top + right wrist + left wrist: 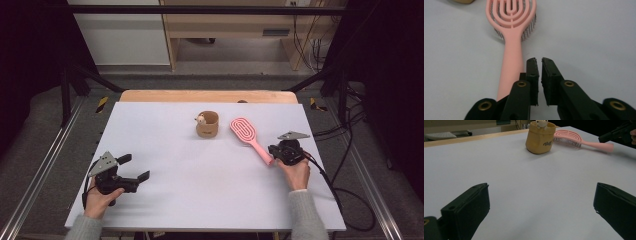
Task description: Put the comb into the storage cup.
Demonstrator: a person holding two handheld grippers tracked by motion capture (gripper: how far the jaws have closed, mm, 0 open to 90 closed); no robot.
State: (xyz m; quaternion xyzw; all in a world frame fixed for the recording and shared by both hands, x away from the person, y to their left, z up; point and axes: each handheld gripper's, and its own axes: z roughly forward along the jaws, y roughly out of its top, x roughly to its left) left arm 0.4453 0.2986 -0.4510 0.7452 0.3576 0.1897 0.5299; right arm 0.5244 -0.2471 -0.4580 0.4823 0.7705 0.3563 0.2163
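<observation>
Two grippers [134, 168] [272, 150] — one beside hairbrush [248, 132]

On the desk [165, 200] I count one pink hairbrush [249, 136], lying flat. There is one small tan cup [207, 124], and one little figure [201, 119] perched on its rim. Two black grippers are here, one in each of the person's hands: the left gripper [136, 169] and the right gripper [273, 151]. Each has two jaws, so four jaws in all. Each carries one grey three-cornered plate on top, making two plates.
</observation>
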